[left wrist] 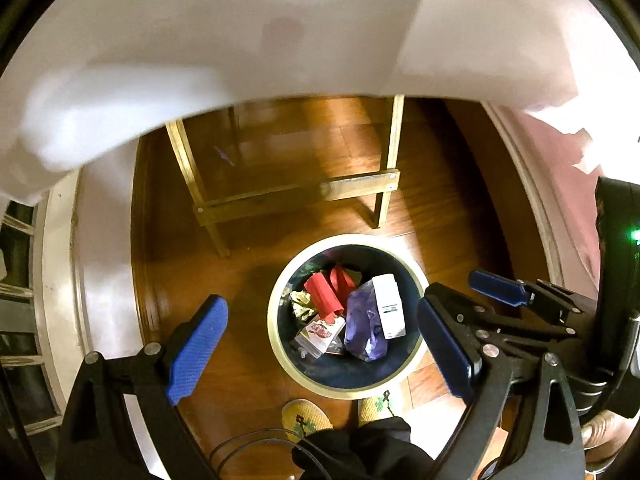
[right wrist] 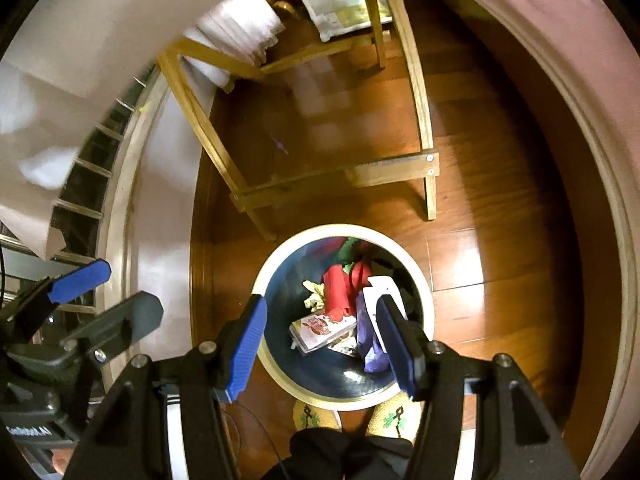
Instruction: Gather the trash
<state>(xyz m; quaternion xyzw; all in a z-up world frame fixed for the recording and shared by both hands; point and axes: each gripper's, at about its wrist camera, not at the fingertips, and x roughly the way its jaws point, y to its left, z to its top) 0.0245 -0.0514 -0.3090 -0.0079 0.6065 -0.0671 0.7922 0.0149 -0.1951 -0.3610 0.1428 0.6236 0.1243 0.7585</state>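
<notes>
One round bin [left wrist: 347, 384], lower centre on the wood floor [left wrist: 256, 272], holds one white box [left wrist: 389, 306], one purple bag [left wrist: 362, 330] and red packaging [left wrist: 326, 294]; deeper scraps are indistinct. Left gripper [left wrist: 320, 350] and right gripper [right wrist: 322, 344] both gape wide, empty.

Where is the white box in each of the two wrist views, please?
Left wrist view: the white box lies right of centre, in the trash bin, beside the purple bag.
Right wrist view: the white box is in the bin, lower centre, partly behind the right gripper's right finger.
Shared landmark: the red wrapper just left of the box.
</notes>
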